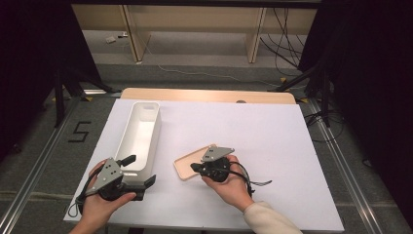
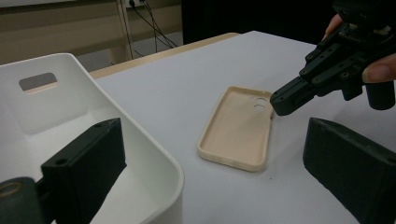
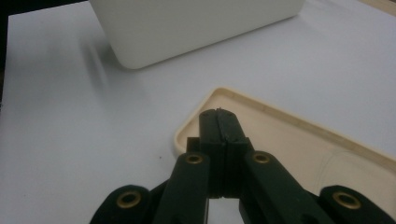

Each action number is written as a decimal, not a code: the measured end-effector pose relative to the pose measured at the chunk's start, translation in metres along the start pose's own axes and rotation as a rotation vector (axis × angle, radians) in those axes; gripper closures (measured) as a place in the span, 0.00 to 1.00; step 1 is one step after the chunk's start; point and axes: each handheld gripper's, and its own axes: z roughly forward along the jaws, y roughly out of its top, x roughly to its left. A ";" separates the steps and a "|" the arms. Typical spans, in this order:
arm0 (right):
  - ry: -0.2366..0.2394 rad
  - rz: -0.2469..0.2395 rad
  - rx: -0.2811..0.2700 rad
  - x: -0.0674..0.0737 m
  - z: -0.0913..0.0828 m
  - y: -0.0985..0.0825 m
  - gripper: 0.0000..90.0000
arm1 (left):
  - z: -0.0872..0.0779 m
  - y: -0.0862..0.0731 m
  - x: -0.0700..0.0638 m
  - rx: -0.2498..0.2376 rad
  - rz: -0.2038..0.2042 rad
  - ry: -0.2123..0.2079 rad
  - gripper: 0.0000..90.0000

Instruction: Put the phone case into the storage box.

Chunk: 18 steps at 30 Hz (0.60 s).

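A beige phone case [image 1: 186, 165] lies open side up on the white table [image 1: 272, 146], also seen in the left gripper view [image 2: 238, 128]. My right gripper [image 1: 194, 167] is shut, its tips over the case's inside near one rim [image 3: 218, 114]; nothing shows between the jaws. From the left gripper view its tip [image 2: 280, 105] meets the case's edge by the camera holes. My left gripper [image 1: 139, 170] stands open near the front end of a long white bin [image 1: 141, 131], its jaws wide apart [image 2: 215, 163] and holding nothing.
The white bin [image 2: 140, 140] has nothing visible inside and a handle slot at its far end; its outer wall [image 3: 187, 28] is beyond the case. Bare white table lies to the right. Floor cables and stand legs flank the table.
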 end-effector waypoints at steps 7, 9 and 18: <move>0.006 0.011 0.014 -0.001 0.008 0.002 1.00 | 0.000 0.000 0.000 -0.001 0.001 -0.002 0.06; 0.007 0.009 0.019 -0.002 0.011 0.003 1.00 | 0.000 0.000 0.000 -0.001 -0.003 -0.001 0.06; 0.004 0.012 0.033 -0.003 0.022 0.003 1.00 | 0.000 0.000 0.000 -0.002 -0.002 -0.001 0.06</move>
